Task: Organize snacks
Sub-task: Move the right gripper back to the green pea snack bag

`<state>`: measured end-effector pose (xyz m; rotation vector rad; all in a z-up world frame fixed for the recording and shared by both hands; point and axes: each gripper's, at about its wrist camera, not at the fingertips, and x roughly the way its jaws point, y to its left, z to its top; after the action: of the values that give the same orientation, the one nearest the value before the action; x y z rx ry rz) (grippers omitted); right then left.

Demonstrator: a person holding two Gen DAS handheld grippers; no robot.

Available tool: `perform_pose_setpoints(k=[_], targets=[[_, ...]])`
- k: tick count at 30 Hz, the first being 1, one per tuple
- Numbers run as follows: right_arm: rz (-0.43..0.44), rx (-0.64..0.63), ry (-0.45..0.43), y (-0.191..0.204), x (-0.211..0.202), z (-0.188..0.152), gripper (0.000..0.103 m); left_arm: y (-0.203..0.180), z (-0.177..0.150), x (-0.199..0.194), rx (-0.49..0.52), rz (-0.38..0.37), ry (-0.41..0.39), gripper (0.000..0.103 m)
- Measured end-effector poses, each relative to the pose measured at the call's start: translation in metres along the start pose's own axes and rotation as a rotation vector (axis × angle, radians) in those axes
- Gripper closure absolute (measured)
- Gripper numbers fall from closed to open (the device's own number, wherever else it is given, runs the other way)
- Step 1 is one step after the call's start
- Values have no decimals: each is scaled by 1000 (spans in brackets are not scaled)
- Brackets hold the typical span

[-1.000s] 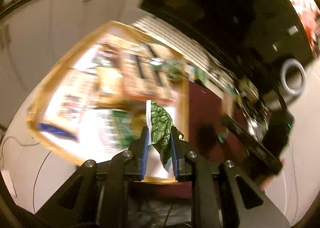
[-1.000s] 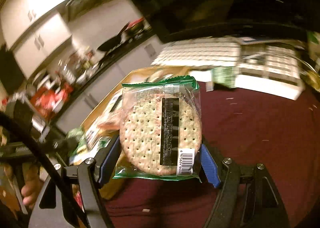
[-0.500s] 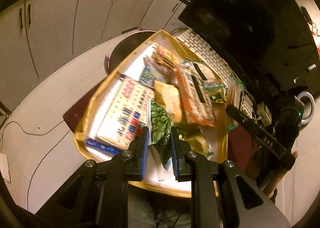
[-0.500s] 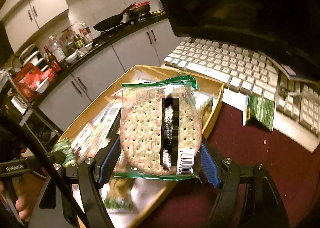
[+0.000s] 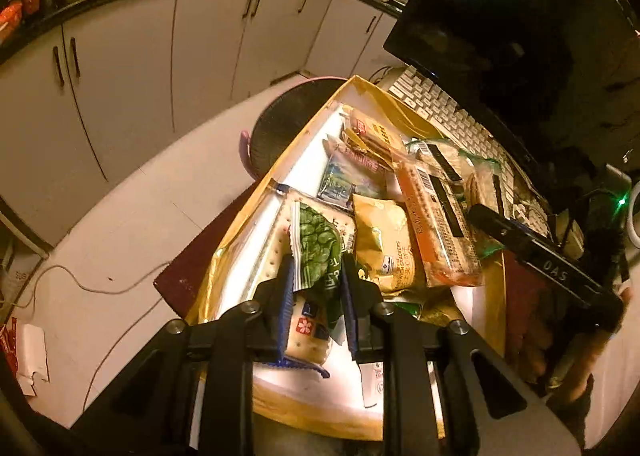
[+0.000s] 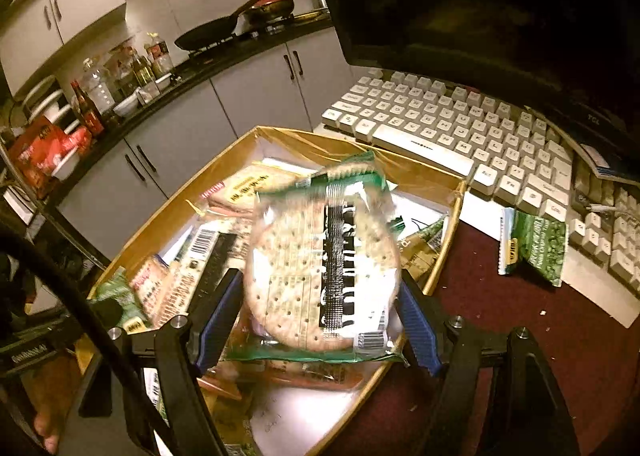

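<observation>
Right wrist view: the shallow gold-walled cardboard box [image 6: 432,176] sits on the dark red table mat [image 6: 560,336] against the white computer keyboard [image 6: 460,124], its white floor strewn with snack packets. Over the box's near edge the right gripper [image 6: 320,320] has its blue-padded jaws spread wide, and between them sits the round perforated cracker in a clear wrapper with green ends [image 6: 320,276], motion-blurred, a black label strip and barcode down its face; whether the pads press its sides I cannot tell. A small green printed sachet [image 6: 536,248] lies on the mat against the keyboard's front edge. In the left wrist view, above the box's near end, the left gripper [image 5: 316,288] is closed narrowly on a crumpled green leaf-patterned packet [image 5: 318,240] standing upright between its fingers.
</observation>
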<state>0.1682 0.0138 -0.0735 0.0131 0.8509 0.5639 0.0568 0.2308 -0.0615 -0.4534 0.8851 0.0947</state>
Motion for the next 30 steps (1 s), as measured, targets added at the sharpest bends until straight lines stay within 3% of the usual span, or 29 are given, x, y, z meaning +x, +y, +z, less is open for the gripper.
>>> perform_pose_setpoints(k=[2, 4, 7, 11, 16, 22, 30], targets=[[14, 22, -17, -3, -3, 2, 27, -2, -1, -1, 13, 24, -17, 68], [36, 40, -37, -6, -9, 5, 27, -5, -1, -3, 33, 50, -37, 46], [47, 63, -92, -15, -32, 4, 26, -11, -3, -13, 67, 72, -85, 32], [45, 125, -141, -36, -62, -5, 25, -22, -6, -27, 90, 63, -122, 31], [12, 223, -117, -80, -77, -29, 24, -57, -17, -42, 152, 2, -146, 23], [-69, 319, -41, -123, -74, -48, 24, -106, -29, -33, 248, -47, -104, 22], [-60, 345, -16, -140, -64, -43, 25, -139, -25, -9, 298, -77, -66, 22]])
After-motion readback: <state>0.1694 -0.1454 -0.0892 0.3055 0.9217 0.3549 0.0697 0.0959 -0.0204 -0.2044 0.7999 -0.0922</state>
